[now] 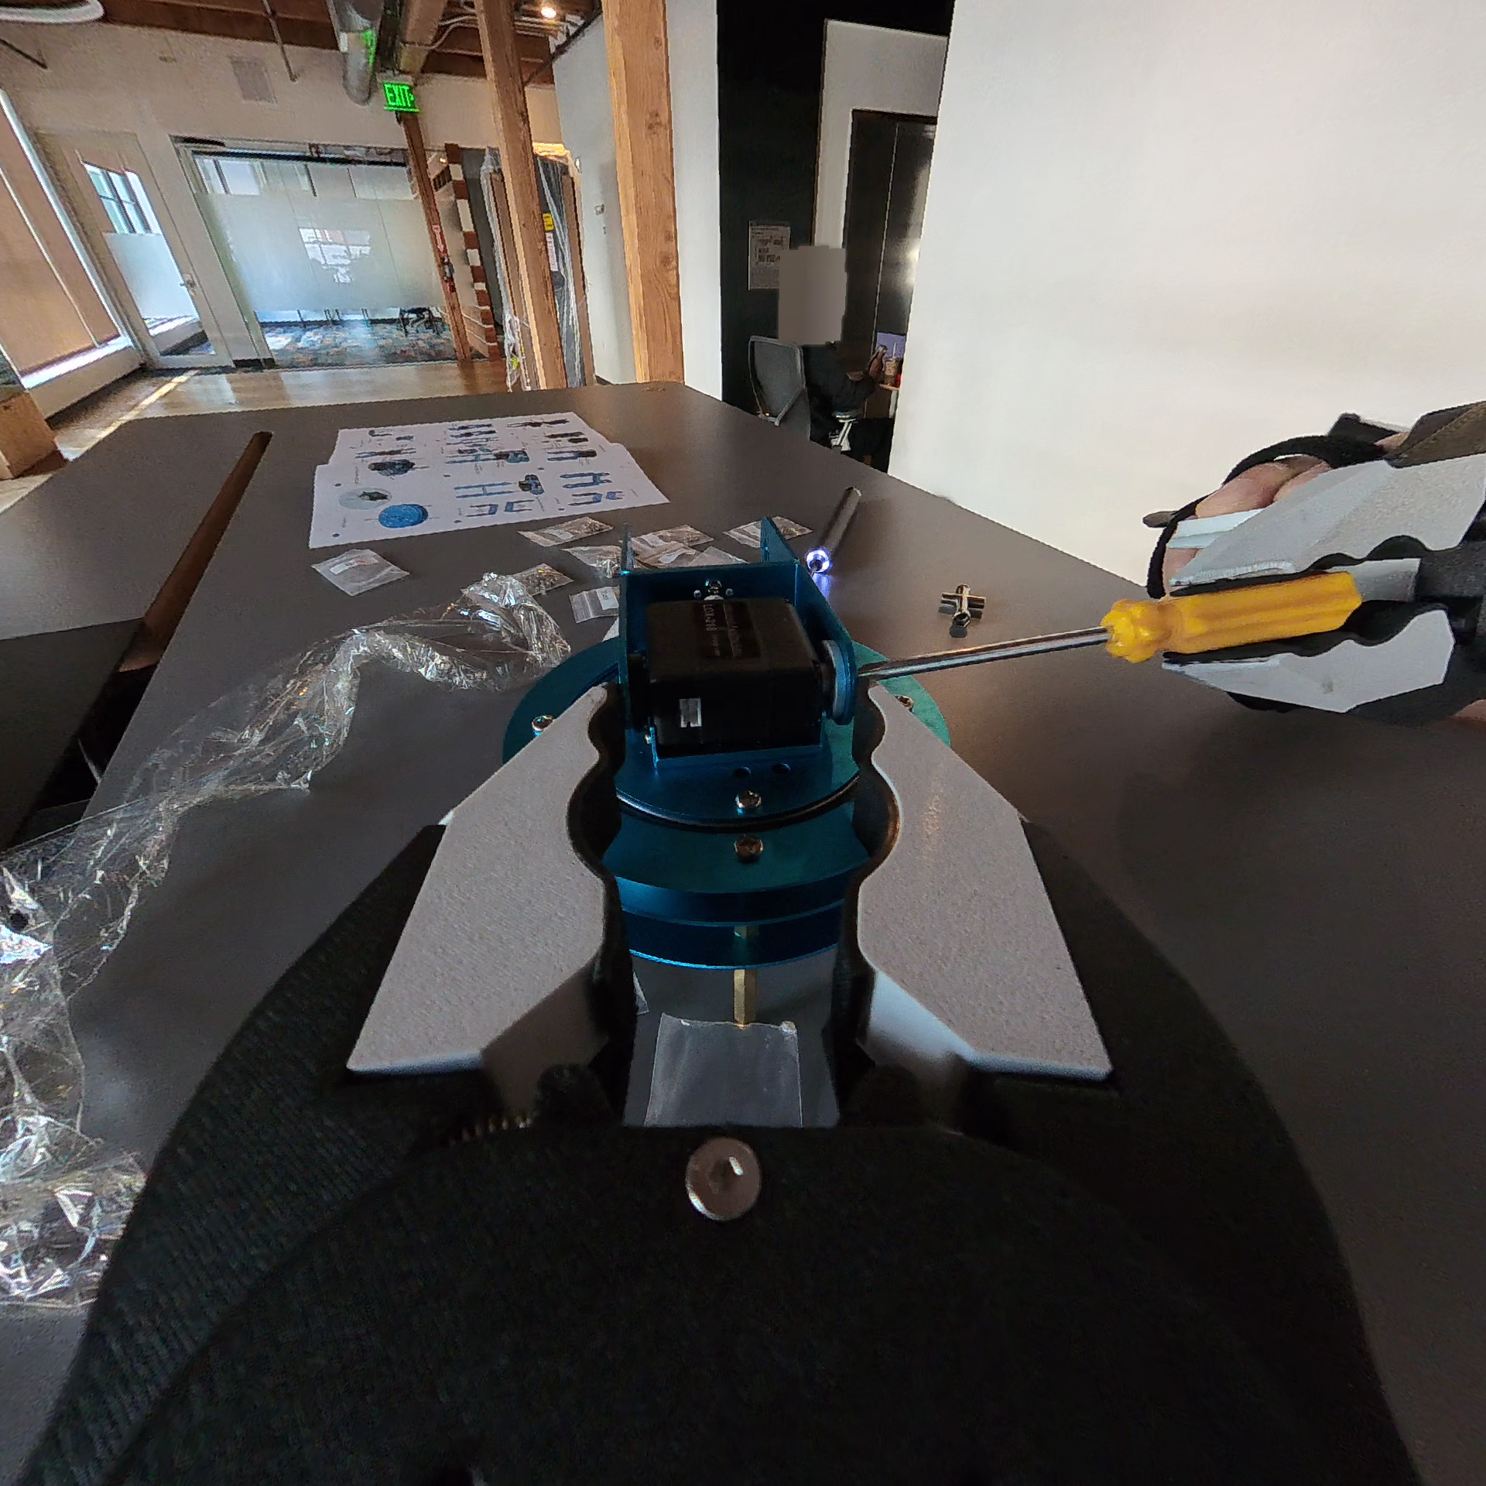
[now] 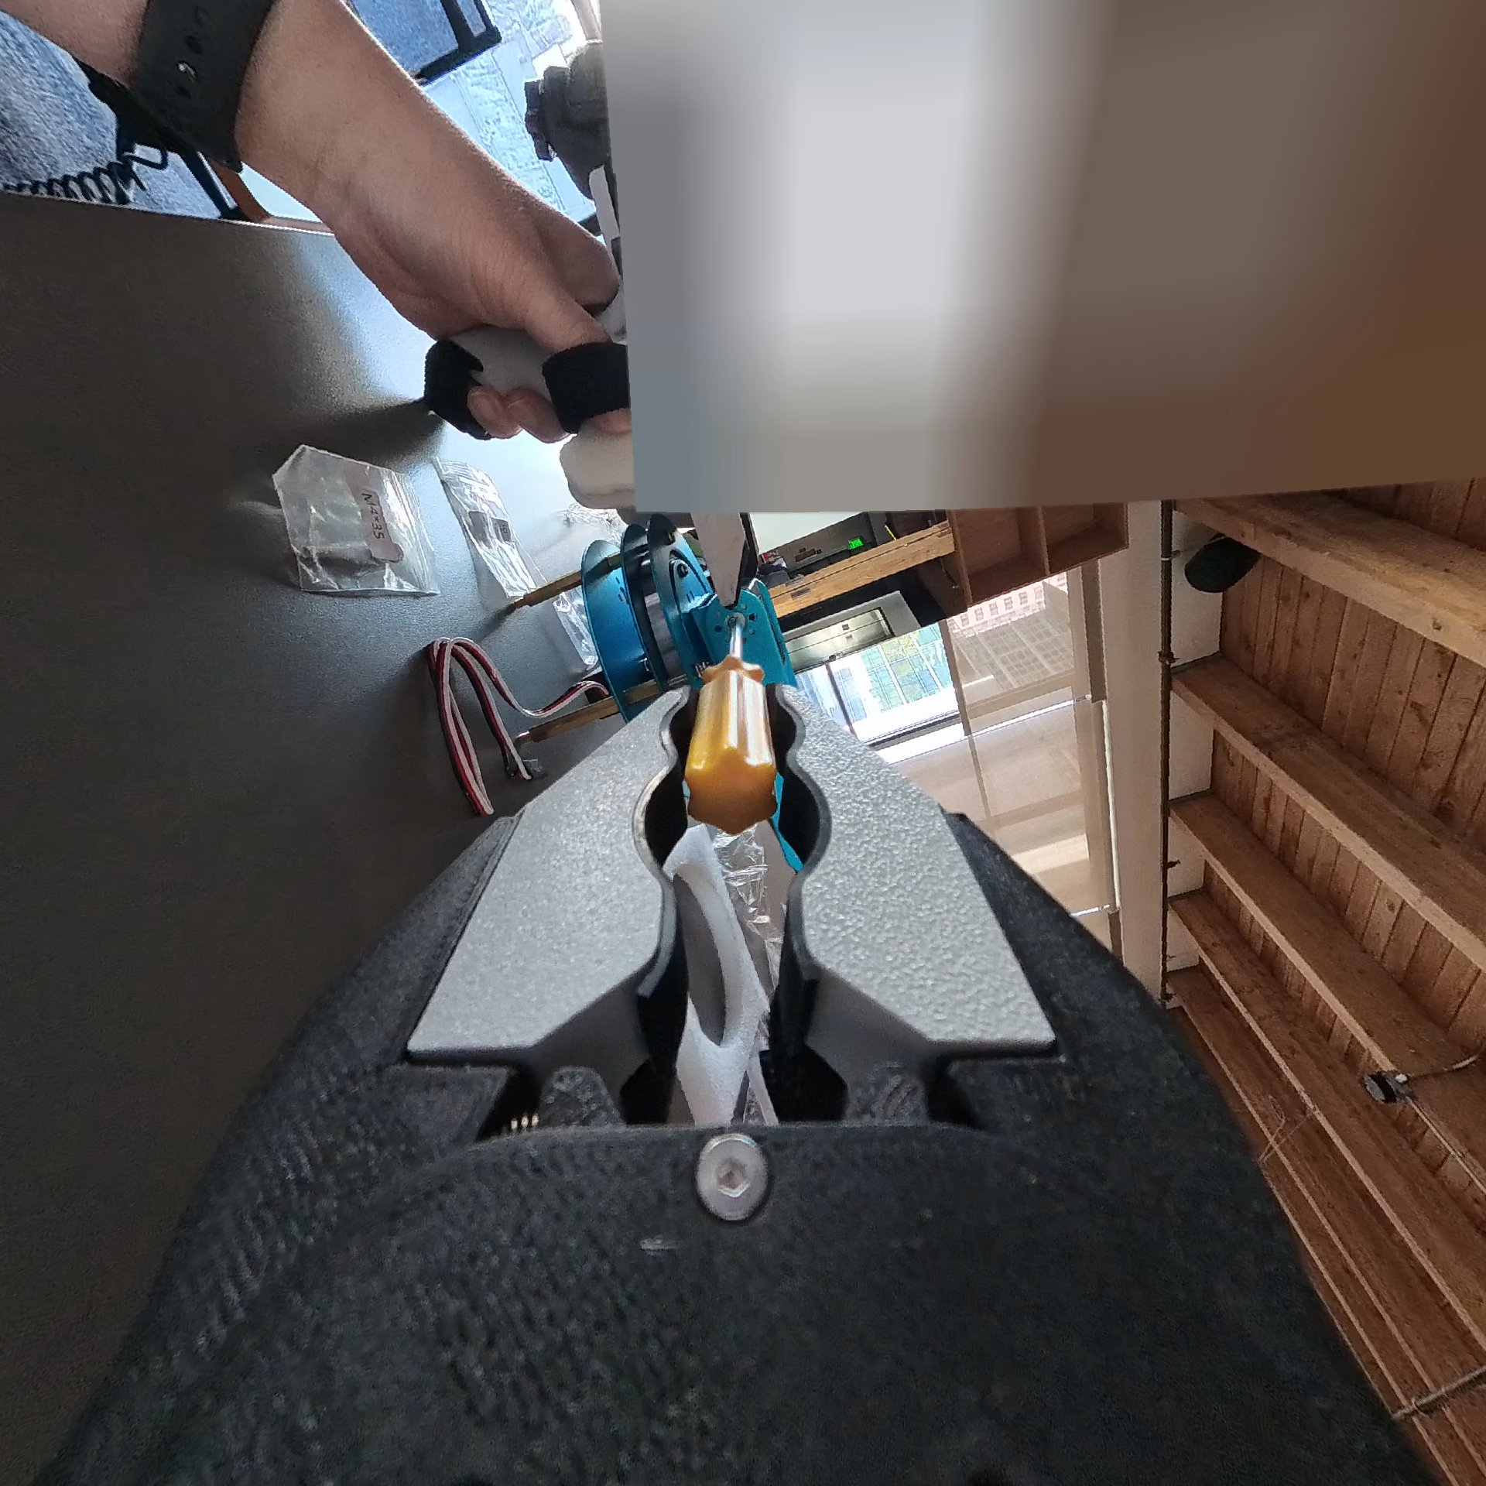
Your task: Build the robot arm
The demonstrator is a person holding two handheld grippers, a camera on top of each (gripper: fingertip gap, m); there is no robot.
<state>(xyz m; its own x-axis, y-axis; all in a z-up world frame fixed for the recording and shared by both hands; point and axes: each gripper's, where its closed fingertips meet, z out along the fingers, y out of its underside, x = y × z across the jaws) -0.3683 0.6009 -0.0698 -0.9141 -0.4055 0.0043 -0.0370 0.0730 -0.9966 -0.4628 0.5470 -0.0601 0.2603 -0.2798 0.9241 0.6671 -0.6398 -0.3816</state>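
Two grey fingers of the left gripper [image 1: 736,724] fill the lower half of the left wrist view, their jaws clamped on the round blue metal base [image 1: 728,852] of a small assembly that stands on the grey table [image 1: 1126,884]. Just ahead of the fingertips, on top of that base, a blue bracket [image 1: 643,635] cradles a black servo motor [image 1: 728,667]. A silver disc on the servo's right side meets the steel shaft of a screwdriver [image 1: 1045,635], which runs in from the right. Its yellow handle sits gripped between the jaws of the right gripper [image 1: 1166,619], held by a hand [image 1: 1262,482] at the right edge. Left of the jaws lies crumpled clear plastic wrap [image 1: 241,724]. Beyond the jaws lie small clear bags of hardware [image 1: 358,569], a printed instruction sheet [image 1: 474,478], a silver tube with a lit end [image 1: 836,531] and a small cross-shaped metal wrench [image 1: 961,603].

Seen from the right wrist view, which is rolled onto its side, the right gripper [image 2: 732,708] has its jaws closed on the yellow screwdriver handle [image 2: 728,764]. The shaft points straight ahead to the blue bracket [image 2: 748,627], with the stacked blue base discs [image 2: 611,611] just left of it. A fingertip of the left gripper [image 2: 720,547] comes in from above onto the assembly, and the hand [image 2: 450,233] holding it shows at upper left. Left of the jaws, on the table [image 2: 161,643], lie a red, white and black servo cable [image 2: 482,708] and two clear parts bags [image 2: 354,523]. Right of the jaws are wooden beams and windows.
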